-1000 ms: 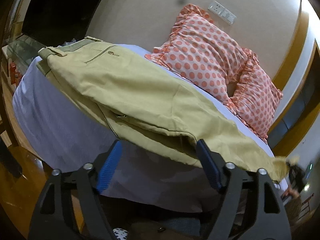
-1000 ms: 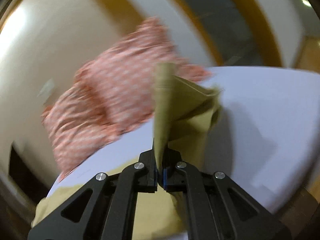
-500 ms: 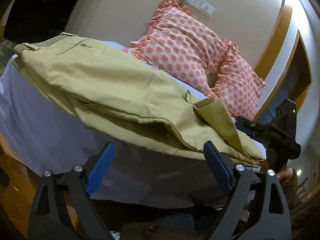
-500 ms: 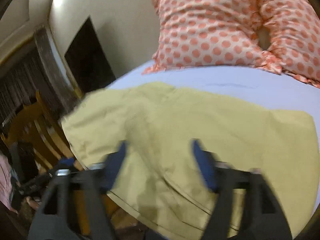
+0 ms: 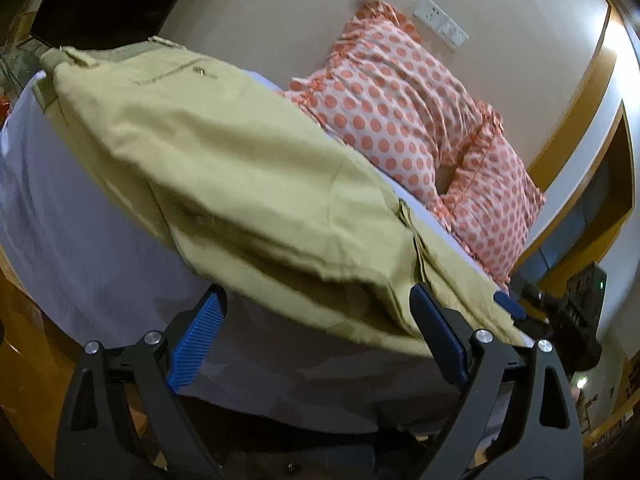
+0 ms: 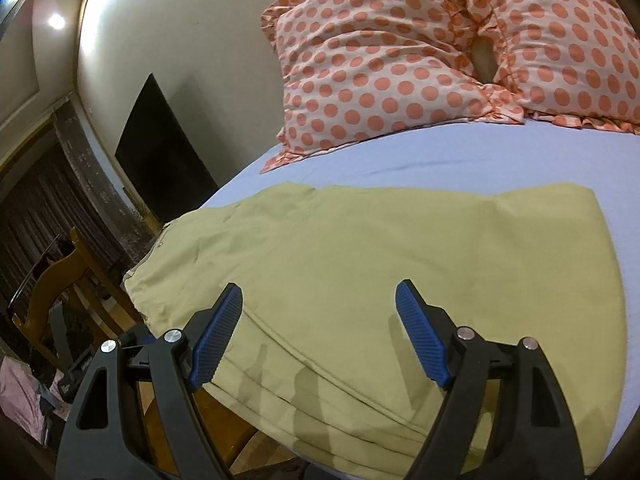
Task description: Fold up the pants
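Lying on one bed (image 6: 460, 160) with two pillows (image 6: 380, 64), one pants (image 6: 380, 256); each gripper (image 5: 316, 336) (image 6: 318, 328) gapes empty.

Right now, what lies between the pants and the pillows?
In the right wrist view, only a bare strip of sheet separates the pants from the pillows; nothing else lies there.

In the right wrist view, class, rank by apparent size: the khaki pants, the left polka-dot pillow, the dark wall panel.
1. khaki pants, though nearest the camera
2. left polka-dot pillow
3. dark wall panel
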